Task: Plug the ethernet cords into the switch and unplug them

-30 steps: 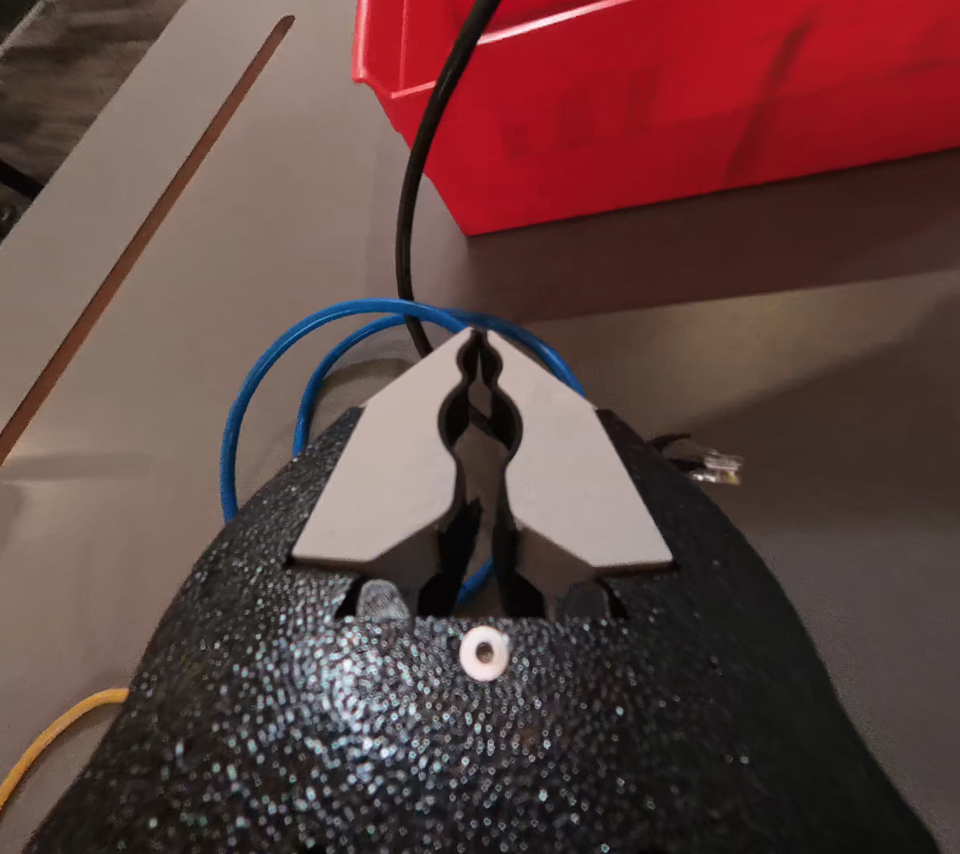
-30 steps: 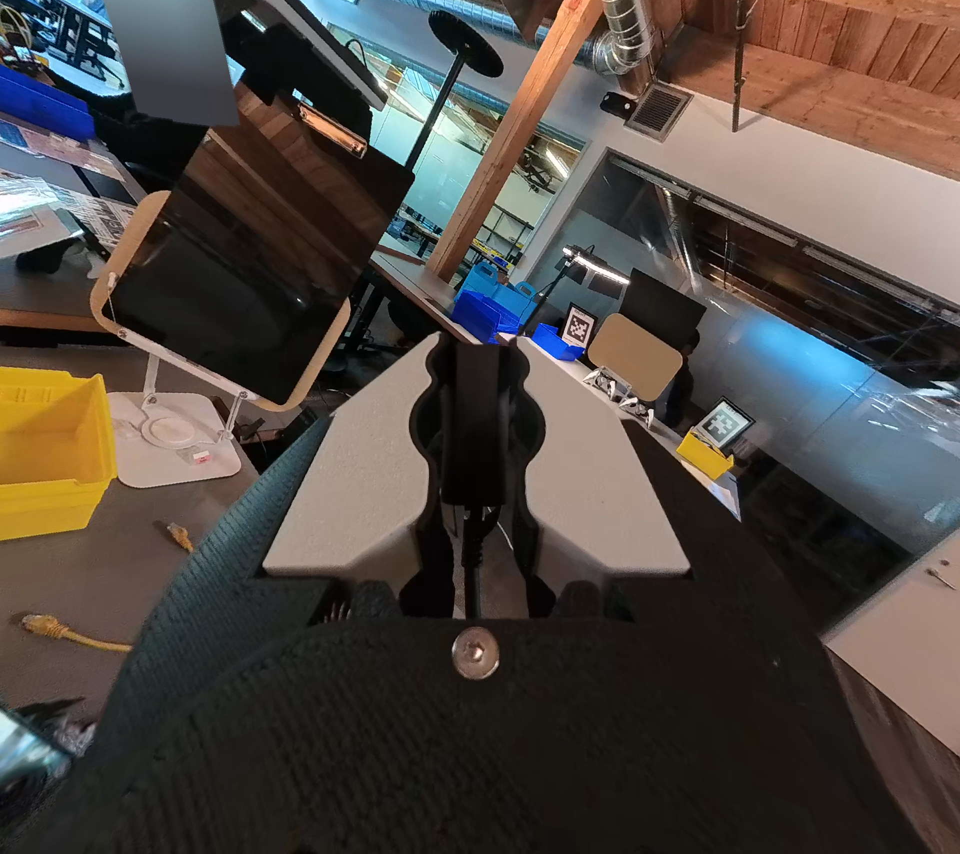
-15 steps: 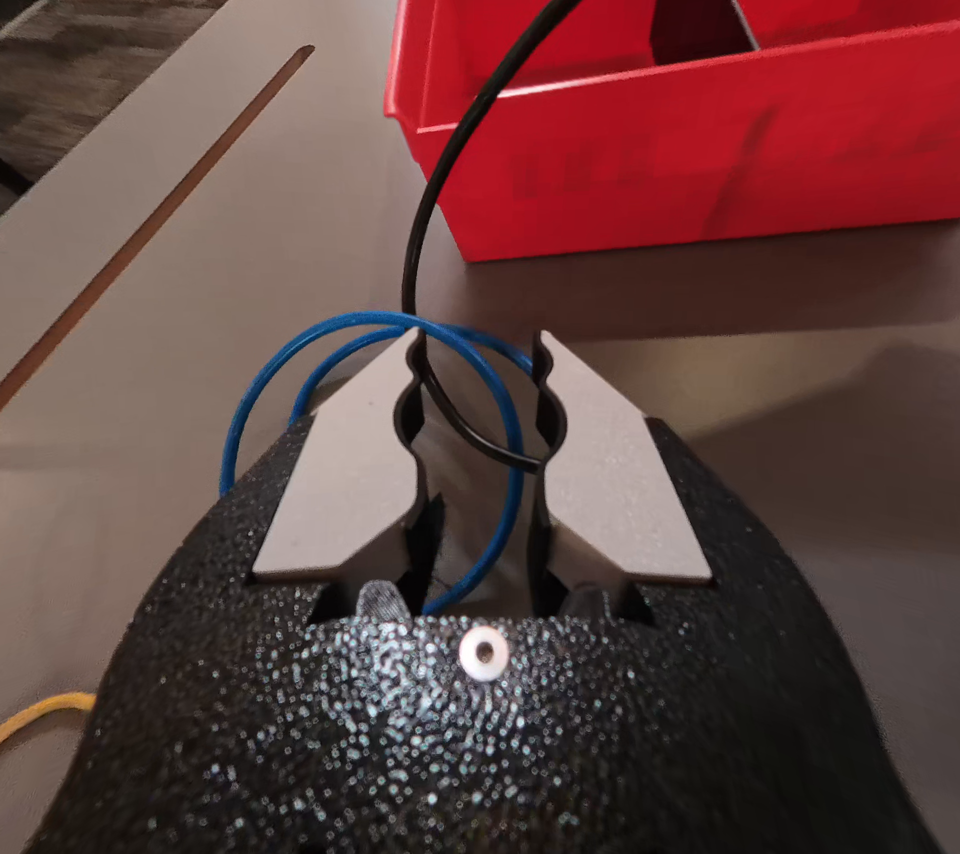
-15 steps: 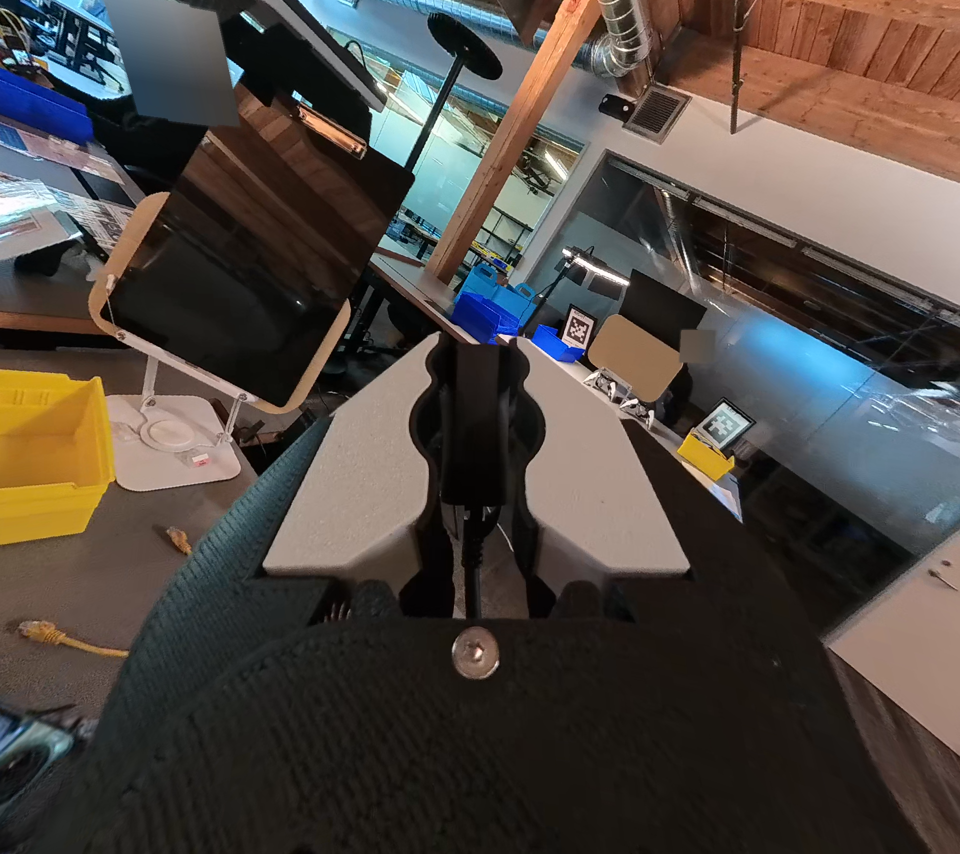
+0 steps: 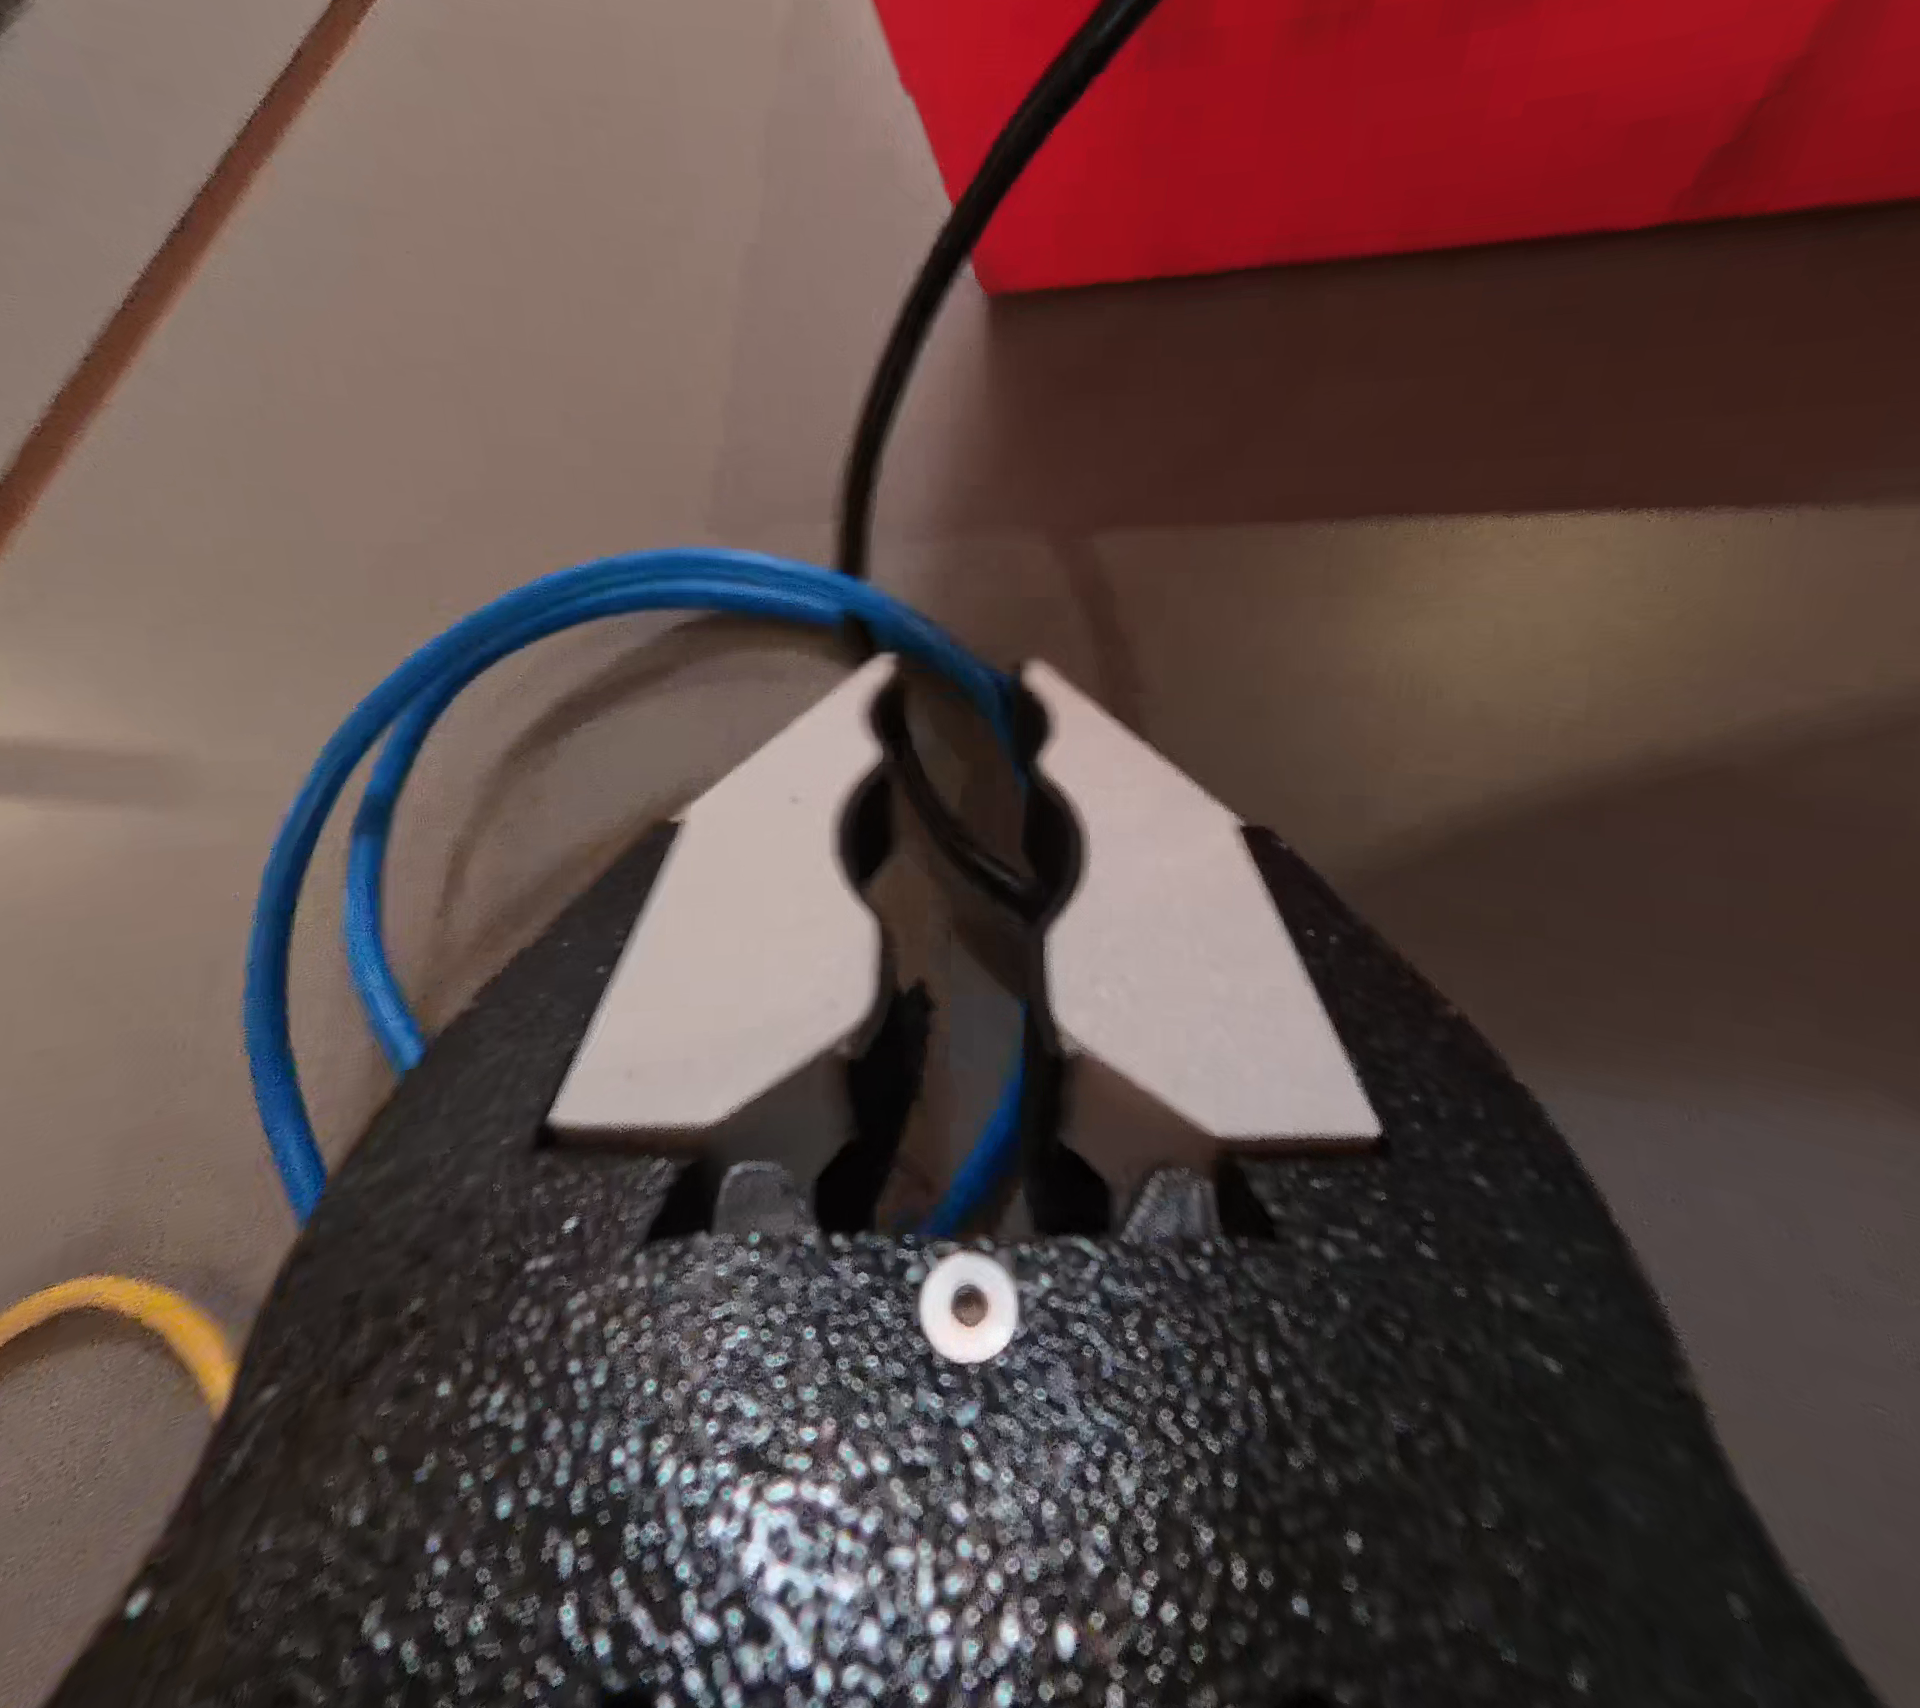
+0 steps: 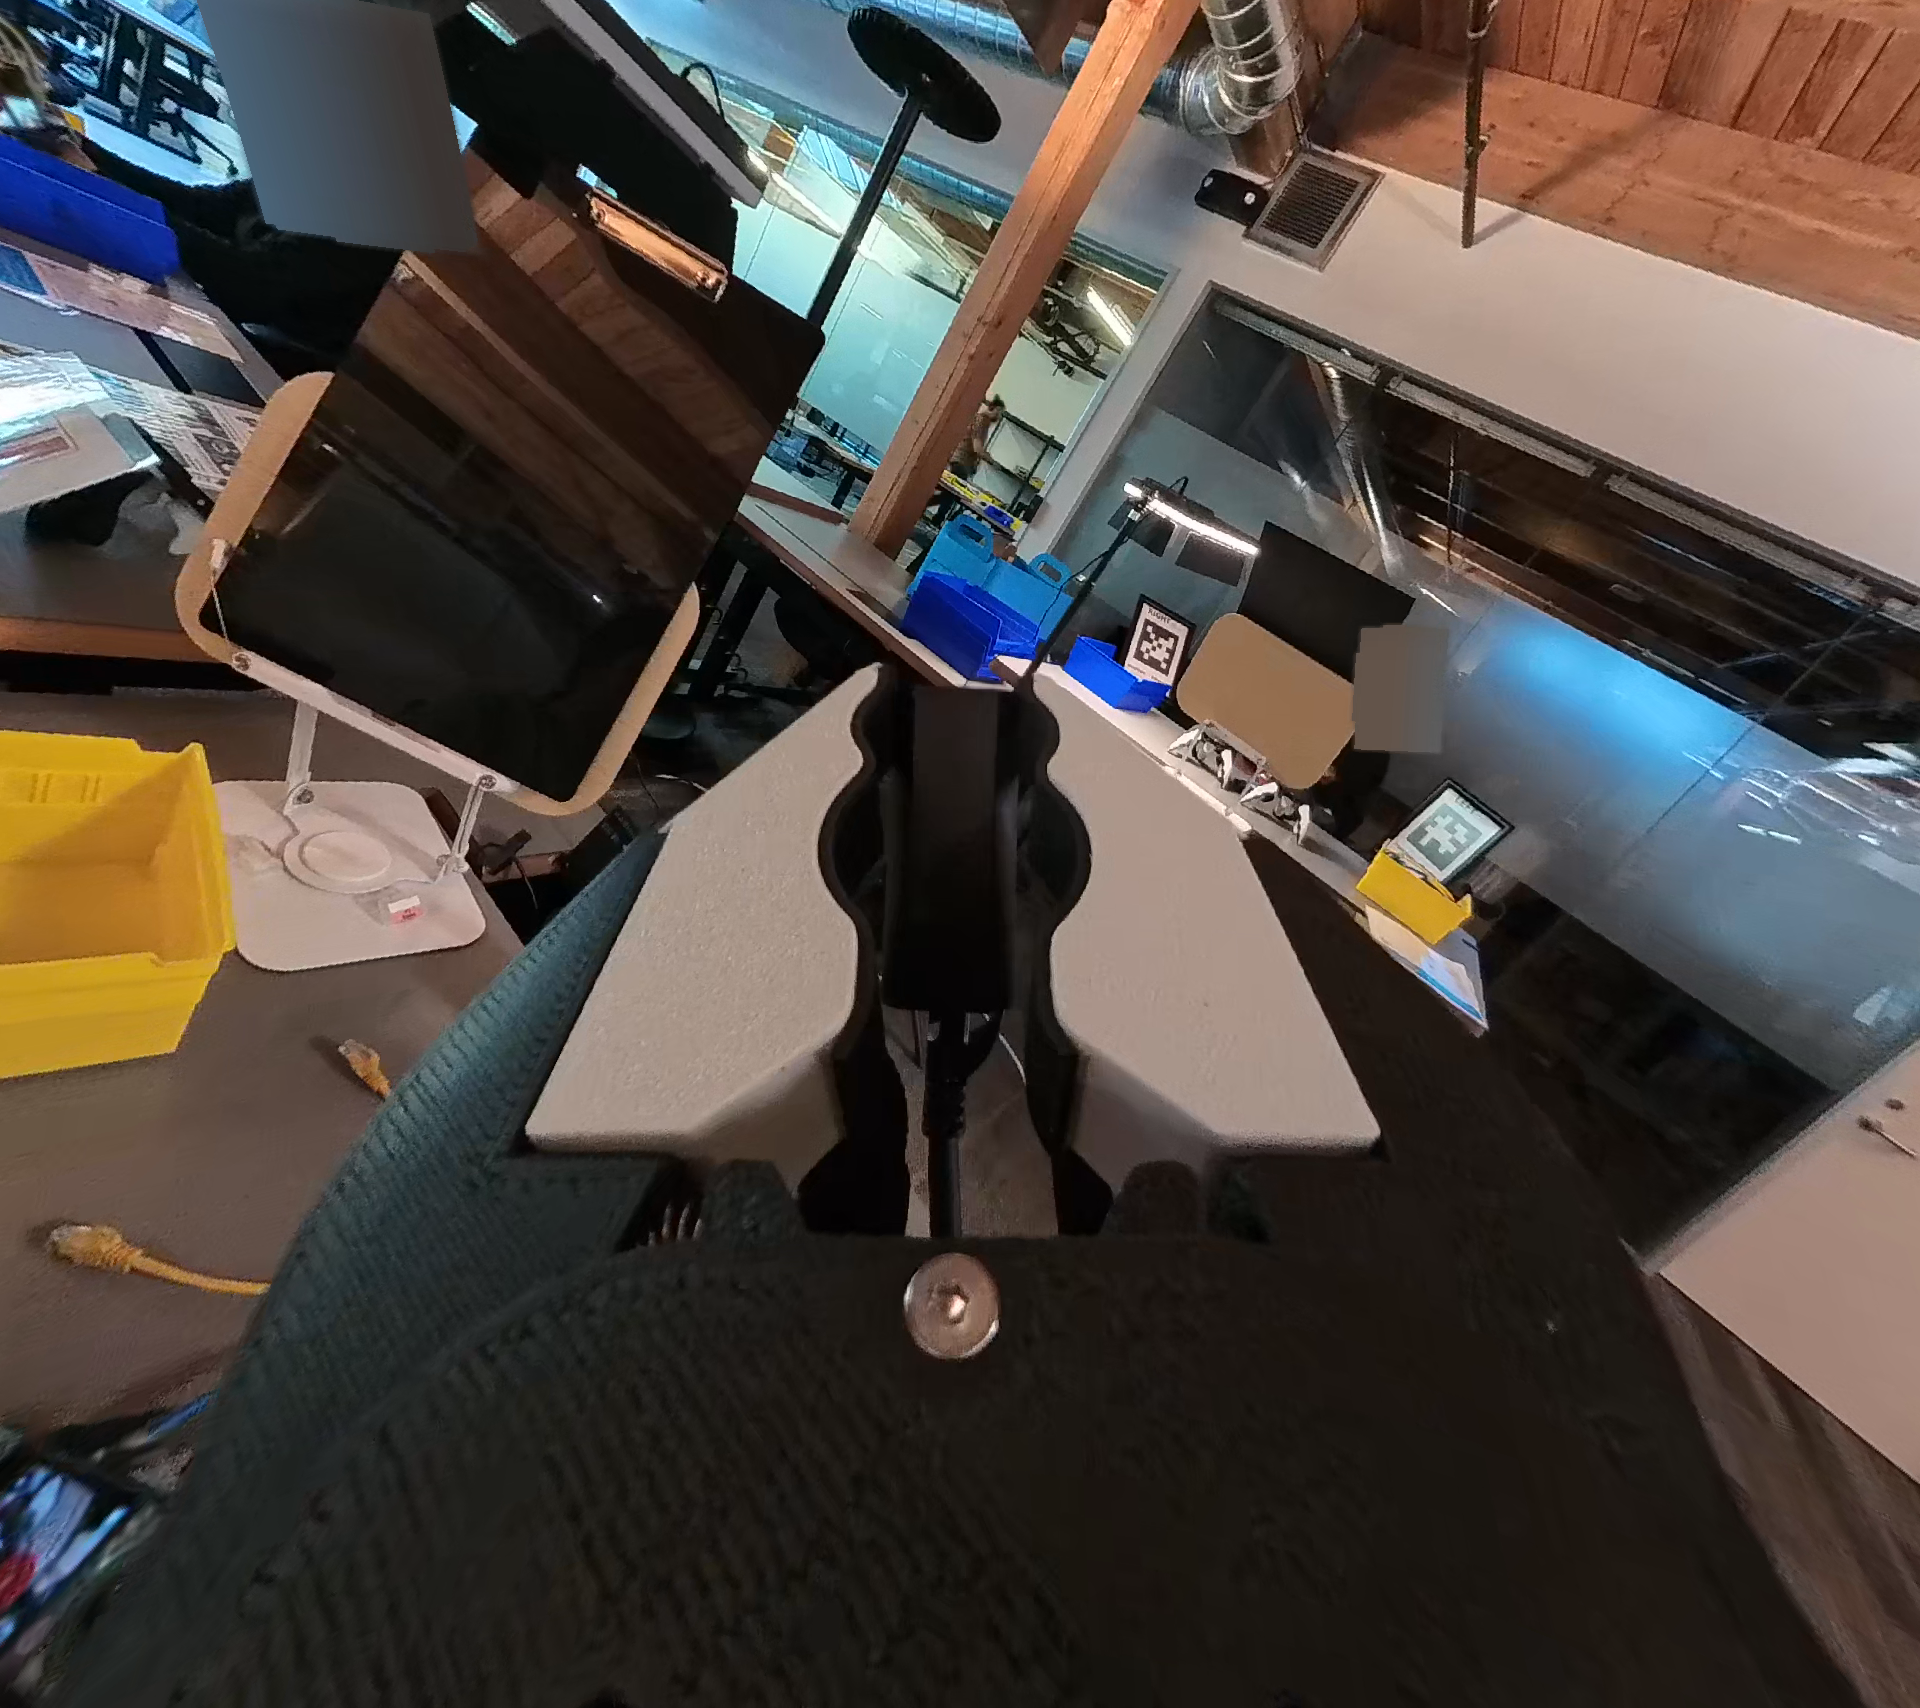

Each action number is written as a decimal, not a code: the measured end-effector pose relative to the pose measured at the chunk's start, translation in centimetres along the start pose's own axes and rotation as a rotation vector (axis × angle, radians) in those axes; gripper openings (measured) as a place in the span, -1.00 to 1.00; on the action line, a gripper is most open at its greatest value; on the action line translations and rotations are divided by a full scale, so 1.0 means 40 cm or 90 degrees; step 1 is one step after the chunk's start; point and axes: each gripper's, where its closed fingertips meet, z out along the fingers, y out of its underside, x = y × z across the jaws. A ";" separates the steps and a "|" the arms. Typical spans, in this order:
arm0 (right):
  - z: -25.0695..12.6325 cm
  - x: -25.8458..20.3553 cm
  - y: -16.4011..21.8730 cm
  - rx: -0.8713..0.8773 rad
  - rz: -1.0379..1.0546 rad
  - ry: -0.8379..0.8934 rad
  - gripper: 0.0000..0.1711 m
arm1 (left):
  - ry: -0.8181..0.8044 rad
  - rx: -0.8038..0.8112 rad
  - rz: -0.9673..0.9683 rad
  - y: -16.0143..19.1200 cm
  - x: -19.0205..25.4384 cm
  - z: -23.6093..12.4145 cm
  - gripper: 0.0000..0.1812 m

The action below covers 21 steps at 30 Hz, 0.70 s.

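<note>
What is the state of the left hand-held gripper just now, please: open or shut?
Open, narrowly: the left hand-held gripper shows a gap between its grey fingers, and the black cable passes loosely through it over the blue cord.

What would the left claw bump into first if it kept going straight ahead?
Probably the blue cord looped just past the left claw, where the black cord crosses it. Beyond lie the table and the red bin; depth is hard to judge.

Grey table [image 5: 582, 287]: red bin [image 5: 1455, 48], blue cord [image 5: 312, 931], yellow cord [image 5: 125, 1315].
</note>
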 end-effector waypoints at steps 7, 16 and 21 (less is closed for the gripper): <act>-0.005 0.019 0.016 -0.008 0.001 0.012 -0.75 | 0.026 0.063 -0.032 0.002 -0.019 -0.056 -0.92; -0.029 0.074 0.049 -0.027 0.000 0.049 -0.75 | 0.001 0.125 -0.055 0.056 -0.088 -0.214 -0.96; -0.039 0.104 0.044 -0.020 0.007 0.070 -0.75 | -0.054 0.179 -0.080 0.088 -0.154 -0.290 -0.97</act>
